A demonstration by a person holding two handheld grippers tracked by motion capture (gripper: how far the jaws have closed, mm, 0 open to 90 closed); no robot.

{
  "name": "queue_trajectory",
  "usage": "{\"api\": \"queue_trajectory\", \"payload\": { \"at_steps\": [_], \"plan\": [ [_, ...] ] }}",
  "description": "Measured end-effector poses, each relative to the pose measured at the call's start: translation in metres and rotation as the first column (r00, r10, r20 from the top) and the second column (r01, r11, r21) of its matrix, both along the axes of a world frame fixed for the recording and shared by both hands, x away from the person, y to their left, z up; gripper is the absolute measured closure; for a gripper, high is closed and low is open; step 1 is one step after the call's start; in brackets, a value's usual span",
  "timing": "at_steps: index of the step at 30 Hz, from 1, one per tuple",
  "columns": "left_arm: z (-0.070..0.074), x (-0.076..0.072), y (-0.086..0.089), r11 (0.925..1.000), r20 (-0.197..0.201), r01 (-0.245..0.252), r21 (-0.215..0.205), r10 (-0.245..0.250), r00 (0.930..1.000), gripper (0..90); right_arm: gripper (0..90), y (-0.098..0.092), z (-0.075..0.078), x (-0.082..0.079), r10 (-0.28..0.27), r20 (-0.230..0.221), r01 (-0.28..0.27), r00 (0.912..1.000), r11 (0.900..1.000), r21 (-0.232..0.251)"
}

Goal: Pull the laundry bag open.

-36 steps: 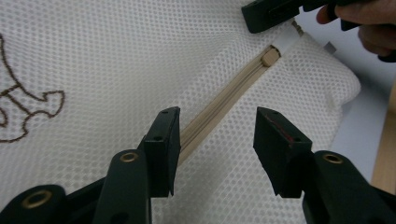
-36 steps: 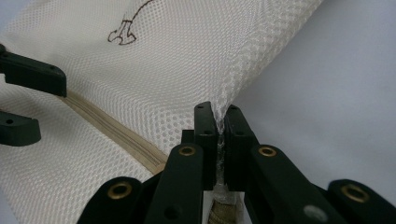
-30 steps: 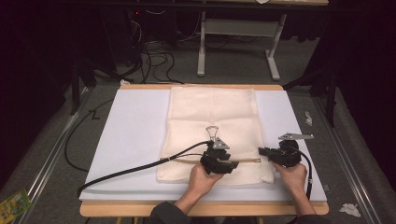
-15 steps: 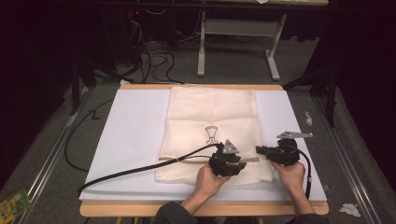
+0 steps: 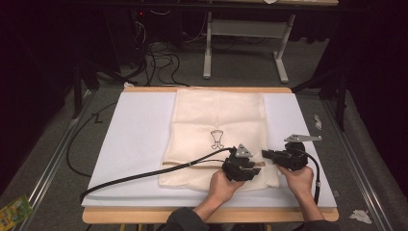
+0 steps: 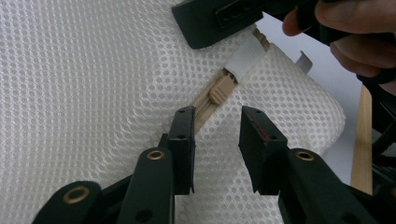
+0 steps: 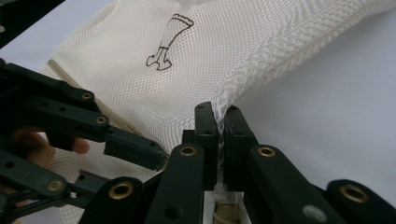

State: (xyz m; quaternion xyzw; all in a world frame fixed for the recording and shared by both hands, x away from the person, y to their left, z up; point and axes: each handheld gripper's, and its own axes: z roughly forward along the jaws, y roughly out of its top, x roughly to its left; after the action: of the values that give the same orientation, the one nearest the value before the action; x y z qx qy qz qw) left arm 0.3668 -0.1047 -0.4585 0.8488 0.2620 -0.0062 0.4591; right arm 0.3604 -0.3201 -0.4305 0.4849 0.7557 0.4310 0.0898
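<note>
Cream mesh bag (image 5: 219,130) lies flat on the white sheet (image 5: 134,139) that covers the surface, with a small dark drawing (image 5: 217,139) in its middle and a tan zipper (image 6: 219,91) near the edge closest to the person. The left gripper (image 6: 215,122) hangs over the zipper pull with its jaws apart, holding nothing. The right gripper (image 7: 220,123) is squeezed tight on the corner of the bag and lifts that bit of mesh a little.
</note>
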Motion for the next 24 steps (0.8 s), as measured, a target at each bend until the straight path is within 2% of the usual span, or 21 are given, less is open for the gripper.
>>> {"api": "queue_trajectory", "payload": {
  "at_steps": [2, 8, 12, 18, 20, 24],
  "plan": [
    [-0.0003, -0.0007, -0.0029, 0.9998, 0.022, 0.003, 0.019, -0.004, 0.9998, 64.7, 88.0, 0.0008, 0.0000, 0.0000, 0.005, -0.003, -0.005, 1.0000, 1.000, 0.000],
    [-0.0038, 0.0021, -0.0048, 1.0000, 0.007, 0.008, 0.002, -0.008, 0.9999, 67.5, 88.0, 0.0045, 0.0004, 0.0005, 0.012, -0.003, -0.012, 0.9999, 1.000, 0.010],
    [-0.0044, 0.0042, -0.0056, 0.9994, -0.026, 0.013, -0.033, -0.014, 0.9996, 72.5, 88.0, 0.0063, 0.0004, 0.0010, 0.018, 0.003, -0.018, 0.9998, 1.000, 0.012],
    [-0.0017, 0.0029, -0.0048, 0.9965, -0.048, 0.035, -0.075, -0.039, 0.9981, 75.8, 88.0, 0.0069, 0.0004, 0.0010, 0.019, 0.002, -0.019, 0.9998, 1.000, 0.010],
    [-0.0011, 0.0019, -0.0045, 0.9960, -0.043, 0.041, -0.079, -0.044, 0.9981, 77.5, 88.0, 0.0067, 0.0004, 0.0013, 0.016, 0.000, -0.016, 0.9999, 1.000, 0.016],
    [-0.0045, 0.0047, -0.0055, 0.9966, -0.065, 0.033, -0.076, -0.038, 0.9972, 79.2, 87.9, 0.0075, 0.0000, 0.0012, 0.021, 0.003, -0.021, 0.9998, 1.000, 0.011]
  ]
}}
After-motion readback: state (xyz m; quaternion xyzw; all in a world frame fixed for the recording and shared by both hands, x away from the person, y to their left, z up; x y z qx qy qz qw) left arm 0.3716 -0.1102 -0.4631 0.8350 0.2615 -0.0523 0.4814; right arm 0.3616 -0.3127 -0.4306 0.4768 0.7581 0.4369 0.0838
